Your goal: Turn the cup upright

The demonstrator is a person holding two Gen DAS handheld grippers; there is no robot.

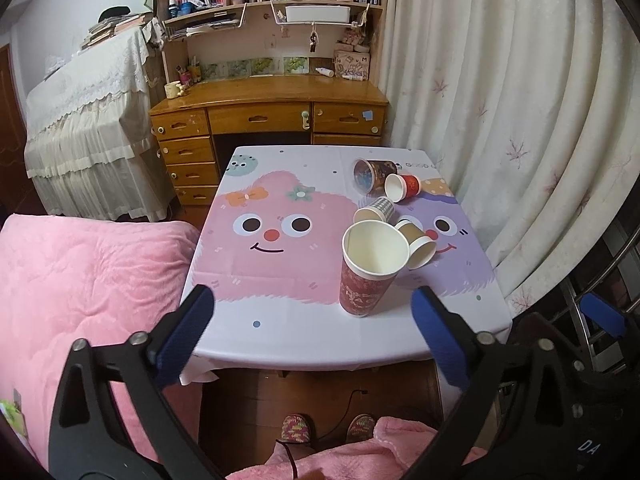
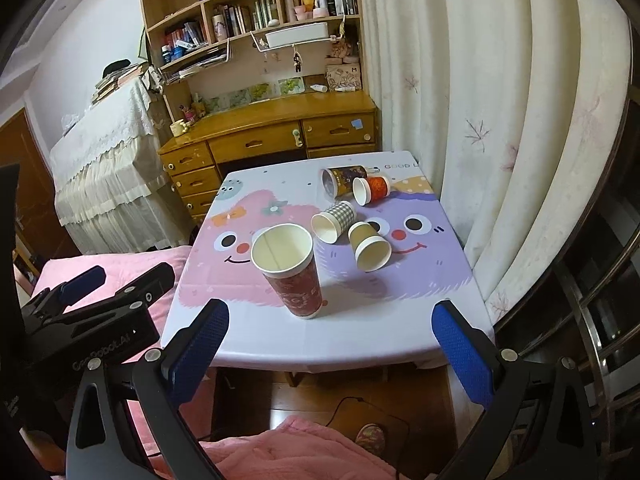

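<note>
A tall red paper cup (image 1: 366, 276) (image 2: 294, 276) stands upright near the front of the small table (image 1: 280, 332) (image 2: 360, 340). Behind it several cups lie on their sides: a brown cup (image 1: 416, 242) (image 2: 366, 246), a checked cup (image 1: 376, 210) (image 2: 334, 222), a small red cup (image 1: 402, 186) (image 2: 372, 190) and a dark printed cup (image 1: 370, 174) (image 2: 340, 180). My left gripper (image 1: 314, 312) is open and empty, held before the table's front edge. My right gripper (image 2: 330, 328) is open and empty, also short of the table.
A cartoon-print cloth covers the table. A pink blanket (image 1: 80, 280) lies to the left, a curtain (image 1: 520, 120) hangs on the right, and a wooden desk (image 1: 268, 104) with shelves stands behind. The left gripper's body (image 2: 92, 320) shows at the right wrist view's left.
</note>
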